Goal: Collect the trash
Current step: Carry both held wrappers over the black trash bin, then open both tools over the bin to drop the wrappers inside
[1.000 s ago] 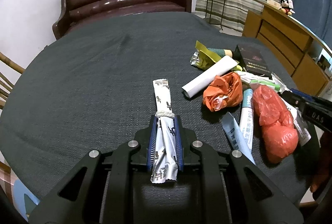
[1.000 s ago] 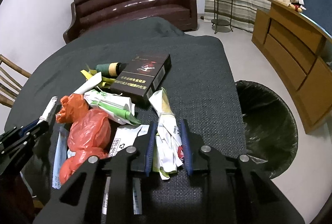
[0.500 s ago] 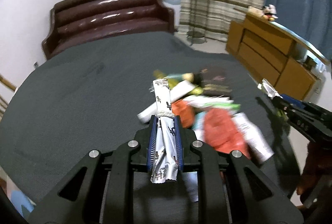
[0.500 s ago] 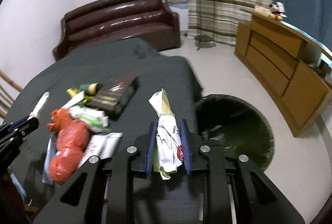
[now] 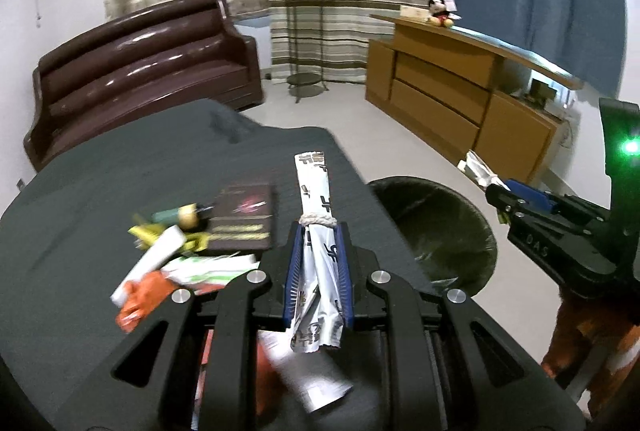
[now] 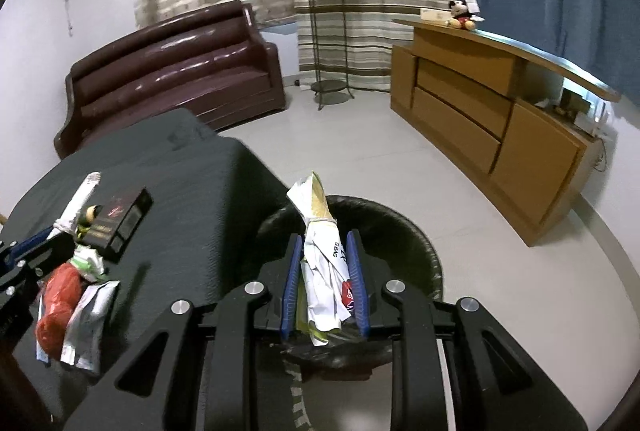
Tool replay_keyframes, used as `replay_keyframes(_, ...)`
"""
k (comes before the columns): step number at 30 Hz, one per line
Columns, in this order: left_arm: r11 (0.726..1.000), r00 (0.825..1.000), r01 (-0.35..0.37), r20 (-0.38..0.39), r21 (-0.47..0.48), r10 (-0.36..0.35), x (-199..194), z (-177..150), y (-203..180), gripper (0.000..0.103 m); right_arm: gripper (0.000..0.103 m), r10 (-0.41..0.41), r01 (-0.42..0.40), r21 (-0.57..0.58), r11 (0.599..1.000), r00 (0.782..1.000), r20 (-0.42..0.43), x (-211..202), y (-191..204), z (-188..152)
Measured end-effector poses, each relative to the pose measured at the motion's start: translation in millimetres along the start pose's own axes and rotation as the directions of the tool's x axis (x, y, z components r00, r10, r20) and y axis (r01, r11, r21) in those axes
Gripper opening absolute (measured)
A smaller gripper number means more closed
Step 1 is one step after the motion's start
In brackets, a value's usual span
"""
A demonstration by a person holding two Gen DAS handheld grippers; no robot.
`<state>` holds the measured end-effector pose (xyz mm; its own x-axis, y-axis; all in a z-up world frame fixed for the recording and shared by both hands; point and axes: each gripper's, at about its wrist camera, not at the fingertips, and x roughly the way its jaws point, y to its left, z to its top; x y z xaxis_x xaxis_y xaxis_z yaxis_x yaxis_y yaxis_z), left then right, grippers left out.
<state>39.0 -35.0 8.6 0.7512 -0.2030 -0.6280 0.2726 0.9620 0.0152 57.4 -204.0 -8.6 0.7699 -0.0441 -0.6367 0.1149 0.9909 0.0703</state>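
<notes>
My left gripper (image 5: 317, 231) is shut on a rolled silver wrapper (image 5: 314, 187) tied with string, held above the dark table (image 5: 120, 183). My right gripper (image 6: 325, 243) is shut on a crumpled white and yellow wrapper (image 6: 316, 203), held over the black-lined trash bin (image 6: 400, 227). The bin also shows in the left wrist view (image 5: 436, 215), right of the table, with the right gripper (image 5: 494, 191) above it. Loose trash lies on the table: a dark box (image 5: 244, 217), a white tube (image 5: 150, 263), red bags (image 6: 58, 295).
A brown leather sofa (image 5: 136, 63) stands behind the table. A wooden sideboard (image 6: 492, 103) runs along the right wall. A plant stand (image 6: 324, 31) is by the striped curtains. Pale floor surrounds the bin.
Both grippers have swung right with their wrappers. The right one moved from over the table to above the bin; the left one moved from the table's middle toward its right edge.
</notes>
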Motion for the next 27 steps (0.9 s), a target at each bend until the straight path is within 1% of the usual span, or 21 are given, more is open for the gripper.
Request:
replay_keyframes(4,1.0,1.0,0.02,-0.013,0.023,-0.019,17.2,9.3,-20.6,0.017,0.024,-0.008,0.007,0.017,1.0,1.0,0.01,2.7,-8.8,2.3)
replay_keyframes(10,0.999,0.999,0.026,-0.031,0.043,-0.024,35.0,15.9,-41.9,0.017,0.024,-0.011,0.011,0.044,0.999,1.0,0.013,9.5,-25.2,2.5)
replay_keyframes(20,0.997,0.999,0.016,-0.053,0.071,-0.012,59.3,27.0,-61.3,0.017,0.024,-0.008,0.007,0.077,0.997,1.0,0.017,18.4,-34.6,6.0)
replay_keyframes(27,0.996,0.998,-0.01,-0.058,0.09,0.015,75.0,33.5,-72.5,0.017,0.024,-0.005,0.003,0.087,0.996,1.0,0.015,22.4,-37.5,7.6)
